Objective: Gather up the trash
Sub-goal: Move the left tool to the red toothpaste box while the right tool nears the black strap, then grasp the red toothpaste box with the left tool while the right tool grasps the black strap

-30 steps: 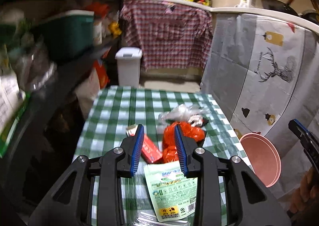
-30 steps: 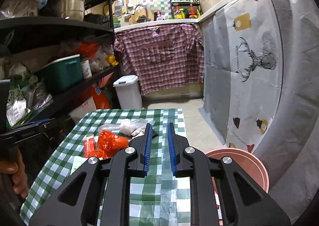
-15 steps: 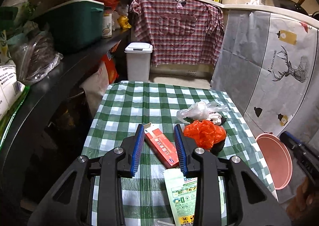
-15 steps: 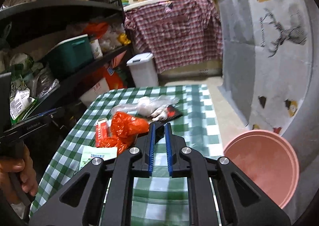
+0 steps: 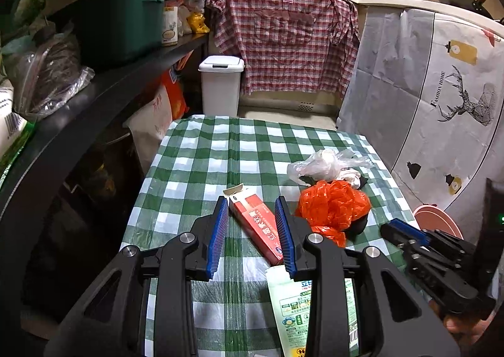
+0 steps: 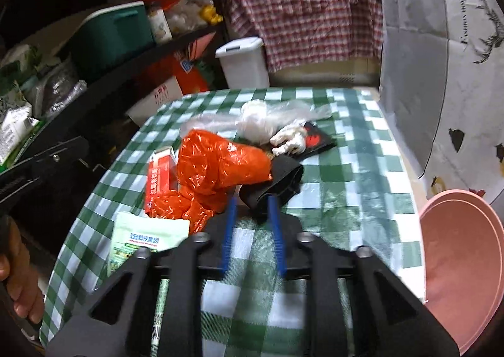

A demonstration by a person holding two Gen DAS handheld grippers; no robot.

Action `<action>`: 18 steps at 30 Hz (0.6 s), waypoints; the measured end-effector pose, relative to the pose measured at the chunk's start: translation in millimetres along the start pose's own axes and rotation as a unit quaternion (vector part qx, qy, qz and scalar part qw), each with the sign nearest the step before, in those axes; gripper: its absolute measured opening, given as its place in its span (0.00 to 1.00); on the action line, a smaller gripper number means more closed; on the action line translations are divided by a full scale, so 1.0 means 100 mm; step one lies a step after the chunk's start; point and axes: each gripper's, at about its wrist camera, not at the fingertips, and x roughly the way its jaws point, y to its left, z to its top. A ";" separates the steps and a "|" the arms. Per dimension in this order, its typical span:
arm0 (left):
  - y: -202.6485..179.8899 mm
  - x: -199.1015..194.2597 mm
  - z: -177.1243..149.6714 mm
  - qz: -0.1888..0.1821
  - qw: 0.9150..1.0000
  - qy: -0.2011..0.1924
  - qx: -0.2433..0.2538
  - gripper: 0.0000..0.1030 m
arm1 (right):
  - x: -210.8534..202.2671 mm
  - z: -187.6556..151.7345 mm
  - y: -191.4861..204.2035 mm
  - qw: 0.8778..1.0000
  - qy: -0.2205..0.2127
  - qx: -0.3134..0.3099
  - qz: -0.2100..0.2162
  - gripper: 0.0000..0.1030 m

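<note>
Trash lies on a green checked tablecloth (image 5: 201, 149): a red carton (image 5: 256, 224), a crumpled orange plastic bag (image 5: 330, 209), a clear plastic bag (image 5: 324, 165), a green-white pouch (image 5: 302, 303) and a black band (image 6: 277, 180). My left gripper (image 5: 252, 204) is open, its jaws either side of the red carton, above it. My right gripper (image 6: 251, 202) is open and empty, its tips just before the black band and the orange bag (image 6: 214, 168). The right gripper also shows in the left wrist view (image 5: 406, 231).
A pink basin (image 6: 460, 265) stands off the table's right edge. A white lidded bin (image 5: 220, 86) stands on the floor behind the table. Dark shelves (image 5: 94, 86) with a green box run along the left. A deer-print sheet (image 5: 441, 99) covers the right.
My left gripper has shifted left, so the red carton now lies between its jaws. My right gripper has dropped toward the trash pile and its jaws have opened wider.
</note>
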 end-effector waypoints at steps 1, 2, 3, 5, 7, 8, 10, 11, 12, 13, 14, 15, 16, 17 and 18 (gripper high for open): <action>0.02 0.02 0.00 0.000 1.000 0.001 -0.002 0.30 | 0.04 0.01 0.02 1.000 0.002 -0.003 -0.003 0.36; 0.03 0.03 0.00 0.000 1.000 0.002 -0.004 0.30 | 0.08 0.02 0.03 1.000 0.003 -0.005 -0.007 0.40; 0.04 0.05 0.00 -0.001 1.000 0.003 -0.004 0.30 | 0.14 0.03 0.04 1.000 0.007 -0.008 -0.014 0.41; 0.04 0.09 -0.01 -0.001 1.000 0.006 -0.005 0.30 | 0.22 0.05 0.06 0.999 0.012 -0.013 -0.034 0.41; 0.05 0.13 -0.02 0.000 1.000 0.010 -0.006 0.30 | 0.32 0.06 0.08 0.998 0.020 -0.018 -0.050 0.41; 0.05 0.15 -0.04 -0.001 1.000 0.013 -0.008 0.30 | 0.36 0.06 0.08 0.998 0.023 -0.018 -0.053 0.41; 0.07 0.22 -0.06 -0.003 1.000 0.024 -0.016 0.30 | 0.42 0.08 0.10 0.998 0.027 -0.023 -0.058 0.41; 0.08 0.25 -0.07 -0.004 0.999 0.027 -0.020 0.30 | 0.45 0.09 0.12 0.997 0.028 -0.027 -0.062 0.41; 0.08 0.29 -0.08 -0.005 0.999 0.032 -0.025 0.30 | 0.47 0.09 0.13 0.997 0.028 -0.029 -0.064 0.41; 0.08 0.34 -0.10 -0.006 0.999 0.039 -0.028 0.30 | 0.49 0.10 0.15 0.997 0.028 -0.031 -0.067 0.41; 0.08 0.38 -0.11 -0.006 0.999 0.044 -0.030 0.30 | 0.50 0.11 0.16 0.996 0.029 -0.034 -0.071 0.41; 0.06 0.43 -0.14 -0.008 0.998 0.051 -0.034 0.30 | 0.51 0.11 0.18 0.996 0.029 -0.039 -0.075 0.41; 0.04 0.48 -0.15 -0.010 0.998 0.057 -0.036 0.30 | 0.52 0.11 0.19 0.995 0.030 -0.044 -0.080 0.41; 0.03 0.51 -0.17 -0.011 0.997 0.062 -0.039 0.30 | 0.53 0.12 0.18 0.995 0.031 -0.044 -0.081 0.41; 0.01 0.56 -0.18 -0.013 0.997 0.068 -0.044 0.31 | 0.53 0.12 0.18 0.995 0.032 -0.043 -0.083 0.41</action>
